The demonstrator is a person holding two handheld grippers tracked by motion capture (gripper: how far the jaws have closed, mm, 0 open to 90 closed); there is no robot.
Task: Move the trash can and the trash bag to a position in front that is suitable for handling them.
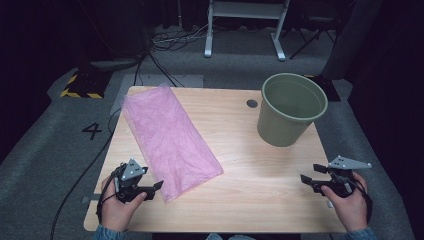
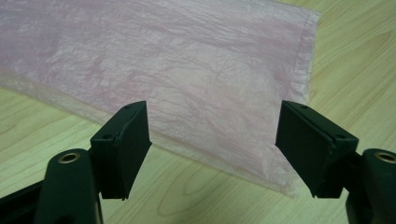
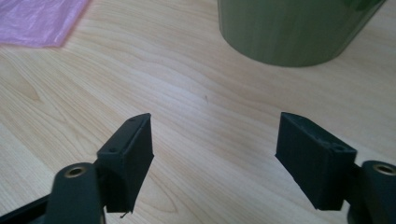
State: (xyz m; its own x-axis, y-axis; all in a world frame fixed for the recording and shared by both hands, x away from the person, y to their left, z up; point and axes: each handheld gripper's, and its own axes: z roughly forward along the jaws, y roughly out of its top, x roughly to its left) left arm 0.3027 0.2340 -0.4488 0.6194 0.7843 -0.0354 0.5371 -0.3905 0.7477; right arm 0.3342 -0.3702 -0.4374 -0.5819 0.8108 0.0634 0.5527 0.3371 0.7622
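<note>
A thin, crinkled pink plastic bag (image 1: 170, 140) lies flat on the left half of the light wooden table (image 1: 250, 170), running from the far left corner toward the near middle. A sage-green plastic bin (image 1: 291, 107) stands upright at the far right, well apart from the bag.

The likely trouble here is the film itself. It is flat against the wood, so jaws coming down on it may skid over the surface or pinch both layers together, which would leave the bag closed when it has to be opened for the bin. A grab too close to the edge could also let the slippery sheet slide out.

The left gripper (image 1: 152, 189) sits at the bag's near corner, jaws spread wide and holding nothing. In the left gripper view the pink bag (image 2: 196, 74) lies just beyond the jaw tips, its near edge passing between them.

The right gripper (image 1: 311, 176) waits at the near right, also wide open and empty, with bare wood between its jaws and the green bin (image 3: 294, 32) farther ahead.
</note>
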